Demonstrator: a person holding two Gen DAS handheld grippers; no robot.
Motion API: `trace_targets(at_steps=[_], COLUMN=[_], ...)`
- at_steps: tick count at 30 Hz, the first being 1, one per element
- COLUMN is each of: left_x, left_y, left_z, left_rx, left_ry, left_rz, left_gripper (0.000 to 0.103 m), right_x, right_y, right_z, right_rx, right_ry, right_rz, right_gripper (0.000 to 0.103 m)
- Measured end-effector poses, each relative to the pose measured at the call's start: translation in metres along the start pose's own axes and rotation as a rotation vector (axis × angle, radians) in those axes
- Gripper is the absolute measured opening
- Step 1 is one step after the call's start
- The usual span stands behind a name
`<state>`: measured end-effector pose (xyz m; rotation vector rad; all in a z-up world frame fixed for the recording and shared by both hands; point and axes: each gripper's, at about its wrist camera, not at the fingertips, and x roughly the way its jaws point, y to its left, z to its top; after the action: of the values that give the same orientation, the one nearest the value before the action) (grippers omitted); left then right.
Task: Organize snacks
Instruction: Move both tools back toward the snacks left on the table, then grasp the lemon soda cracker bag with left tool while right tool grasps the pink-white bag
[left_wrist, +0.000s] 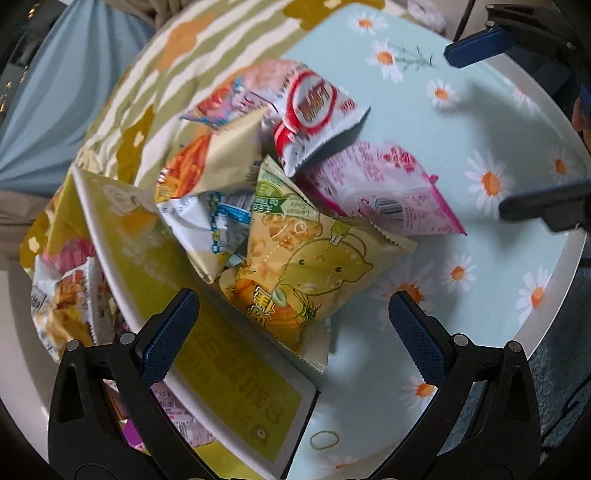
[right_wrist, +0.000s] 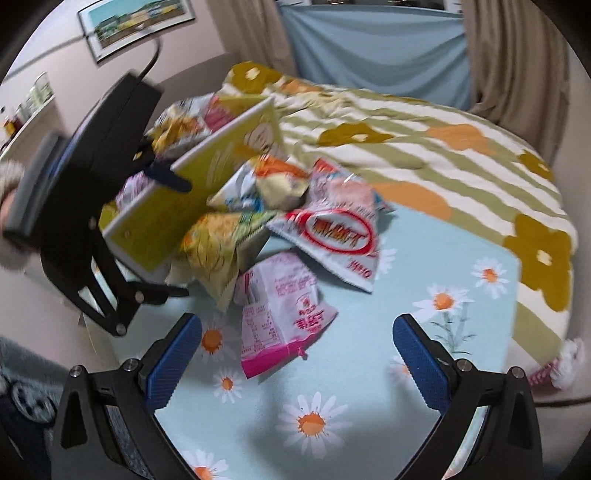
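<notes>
Several snack packets lie in a pile on a daisy-print surface: a yellow lemon packet, a pink packet, a red-and-white packet and an orange-and-cream packet. A yellow-green box stands tilted at the pile's left side, with more packets beyond it. My left gripper is open; its left finger is by the box wall. My right gripper is open and empty above the pink packet. The left gripper shows at the box in the right wrist view.
A striped blanket with orange and mustard flowers covers the bed behind the pile. A blue cloth and beige curtains hang at the back. The daisy surface has a white rim on the right.
</notes>
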<state>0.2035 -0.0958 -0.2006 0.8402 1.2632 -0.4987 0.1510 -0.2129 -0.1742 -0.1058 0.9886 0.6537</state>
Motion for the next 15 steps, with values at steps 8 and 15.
trace_targets(at_steps=[8, 15], left_x=[0.022, 0.039], left_y=[-0.004, -0.009], left_z=[0.011, 0.014], left_rx=[0.011, 0.032], left_ry=[0.086, 0.14], left_rz=[-0.014, -0.018], left_gripper=[0.098, 0.082], right_x=[0.035, 0.048], right_y=[-0.005, -0.006], right_z=[-0.008, -0.005], right_rx=[-0.028, -0.061], right_ry=[0.03, 0.043], right_rz=[0.072, 0.092], right_gripper=[0.103, 0.103])
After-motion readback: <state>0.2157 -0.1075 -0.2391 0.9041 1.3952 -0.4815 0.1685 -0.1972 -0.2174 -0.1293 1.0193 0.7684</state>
